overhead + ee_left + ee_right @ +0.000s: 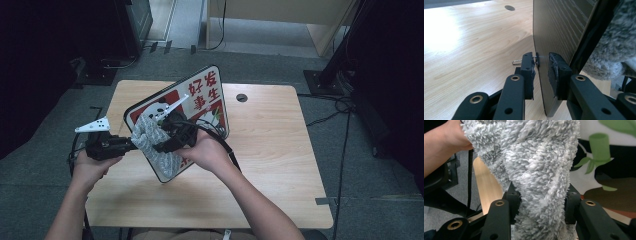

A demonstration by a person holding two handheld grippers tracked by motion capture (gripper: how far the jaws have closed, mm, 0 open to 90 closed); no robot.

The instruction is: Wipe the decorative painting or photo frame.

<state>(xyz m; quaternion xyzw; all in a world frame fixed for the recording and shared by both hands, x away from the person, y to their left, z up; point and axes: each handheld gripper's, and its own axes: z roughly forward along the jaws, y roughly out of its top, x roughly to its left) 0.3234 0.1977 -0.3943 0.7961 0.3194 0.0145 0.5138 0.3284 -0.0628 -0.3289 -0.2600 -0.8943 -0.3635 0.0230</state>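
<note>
L gripper (541, 72) pinches the stiff, light board (200, 100) by its edge, tilted up off the table (280, 165), while R gripper (540, 202) clamps soft cloth (536, 165) against its face; prob best gripped at edges.

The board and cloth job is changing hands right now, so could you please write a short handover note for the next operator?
Left gripper: shut on the edge of the board, holding it tilted above the table.
Right gripper: shut on the grey cloth, which lies against the board's printed face.
Done: board lifted and steadied, cloth on its lower left part.
Left: probably wiping the rest of the face, then setting board and cloth down.
</note>
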